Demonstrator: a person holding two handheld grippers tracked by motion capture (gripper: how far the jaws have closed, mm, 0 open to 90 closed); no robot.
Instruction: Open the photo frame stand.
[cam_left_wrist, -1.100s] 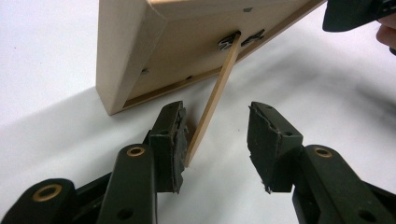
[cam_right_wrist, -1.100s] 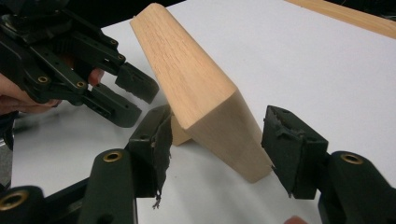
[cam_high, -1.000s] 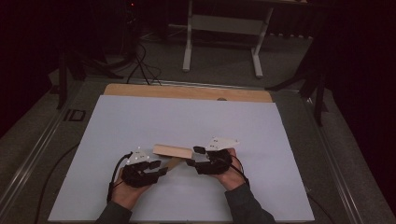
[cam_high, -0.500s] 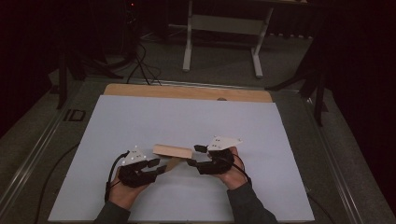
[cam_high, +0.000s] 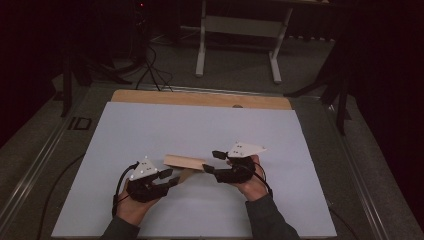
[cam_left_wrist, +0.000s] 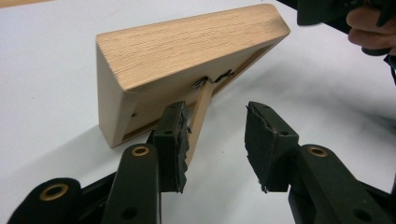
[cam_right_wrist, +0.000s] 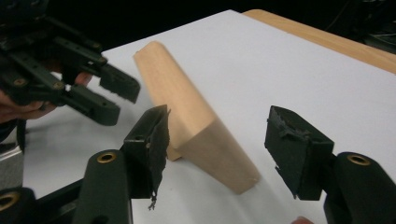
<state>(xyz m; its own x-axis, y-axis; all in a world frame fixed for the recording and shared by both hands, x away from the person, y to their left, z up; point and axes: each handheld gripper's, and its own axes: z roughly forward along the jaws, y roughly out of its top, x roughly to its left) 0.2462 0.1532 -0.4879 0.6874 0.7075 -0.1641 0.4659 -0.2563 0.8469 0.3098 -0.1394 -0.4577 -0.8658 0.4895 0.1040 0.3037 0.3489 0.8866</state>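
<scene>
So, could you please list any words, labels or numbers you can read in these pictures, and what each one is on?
"ID": large dark letters on the grey floor left of the table, in the high view.
The wooden frame shows no lettering on the faces that show.
The white dots on the grey plate are marks, not text.

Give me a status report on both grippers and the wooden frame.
Left gripper open, jaws astride the fold-out wooden back leg. Right gripper open, just widened, around one end of the light wooden picture frame. Frame propped on white table. Nothing in the way.
</scene>
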